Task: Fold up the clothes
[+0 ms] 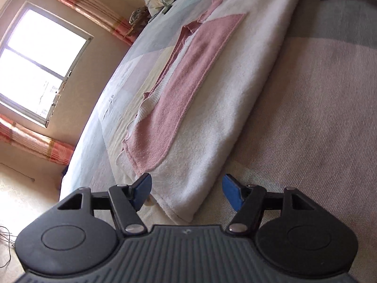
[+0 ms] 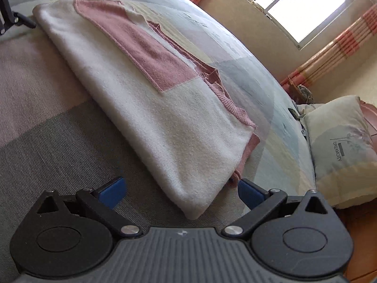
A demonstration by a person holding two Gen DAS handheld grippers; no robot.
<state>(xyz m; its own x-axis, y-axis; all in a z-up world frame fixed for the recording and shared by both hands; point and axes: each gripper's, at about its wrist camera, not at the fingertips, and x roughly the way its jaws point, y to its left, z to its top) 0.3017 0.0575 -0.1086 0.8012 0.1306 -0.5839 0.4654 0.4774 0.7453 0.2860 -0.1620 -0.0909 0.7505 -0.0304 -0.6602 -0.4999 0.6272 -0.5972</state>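
On the patchwork bedspread (image 1: pixel 318 99), the folded white-and-pink fleece garment (image 1: pixel 212 108) runs lengthwise between left gripper (image 1: pixel 187 194) and right gripper (image 2: pixel 181 192), both released, bare cover alongside.

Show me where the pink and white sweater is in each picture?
Left wrist view: the pink and white sweater runs from the top right down to the middle, ending between the open left tongs.
Right wrist view: the sweater runs from the top left down to the middle, its corner between the open right tongs.
Shared landmark: the window.
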